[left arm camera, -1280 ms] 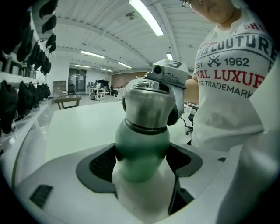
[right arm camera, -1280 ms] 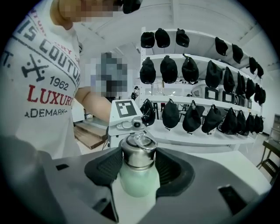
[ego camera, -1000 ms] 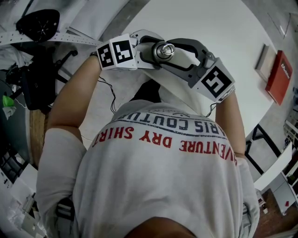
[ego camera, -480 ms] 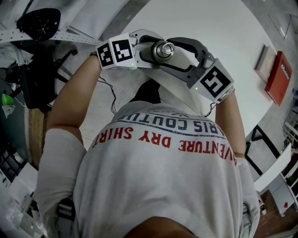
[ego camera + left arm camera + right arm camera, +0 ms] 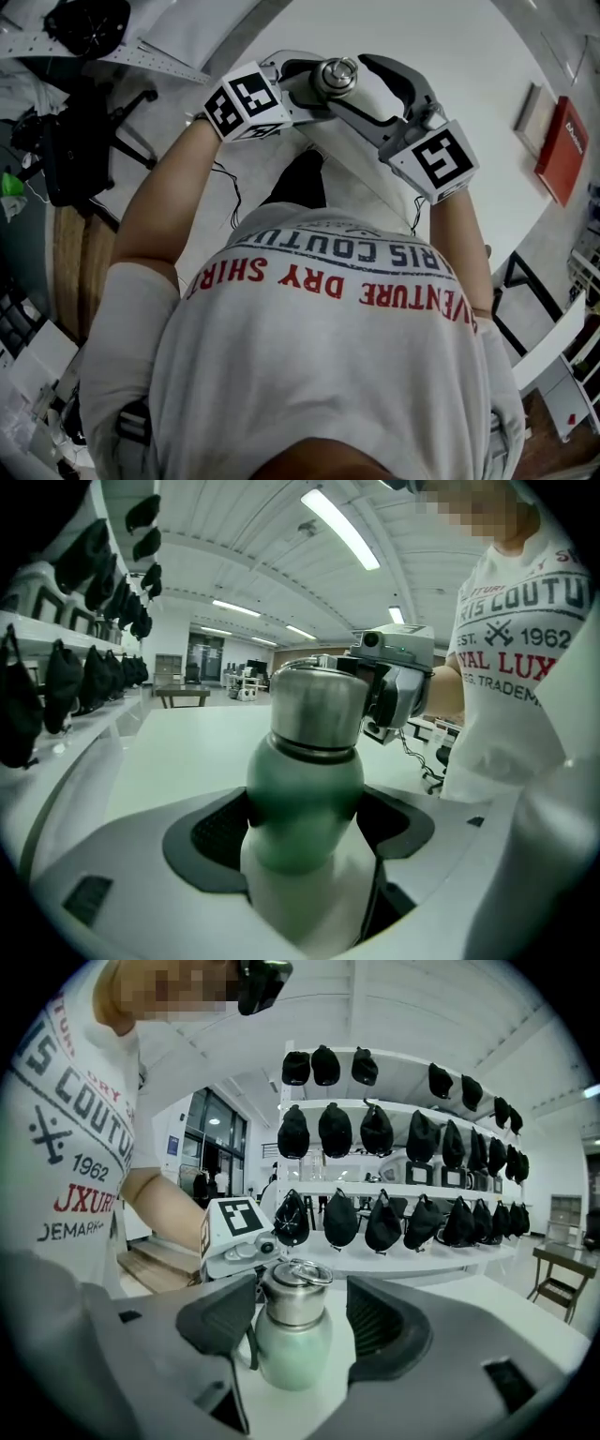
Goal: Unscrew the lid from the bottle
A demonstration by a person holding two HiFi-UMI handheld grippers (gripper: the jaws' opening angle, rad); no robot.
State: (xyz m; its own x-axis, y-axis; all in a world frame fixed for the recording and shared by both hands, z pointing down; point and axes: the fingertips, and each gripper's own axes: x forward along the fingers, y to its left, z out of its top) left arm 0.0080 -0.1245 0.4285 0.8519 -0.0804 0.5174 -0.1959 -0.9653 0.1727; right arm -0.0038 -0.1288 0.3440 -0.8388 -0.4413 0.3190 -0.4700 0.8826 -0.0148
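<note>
A white T-shirt [image 5: 319, 375] lettered in red is worn; black-and-white marker cubes [image 5: 248, 101] are fitted to the grey left gripper [image 5: 305, 836] and right gripper [image 5: 291, 1321].

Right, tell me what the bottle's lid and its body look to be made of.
The lid looks like bare brushed metal, probably stainless steel: a dull grey sheen with soft, streaky reflections. The bottle body has a matte pale-green finish, even and without glare, so likely a paint or powder coat. What lies beneath the coat cannot be told.
</note>
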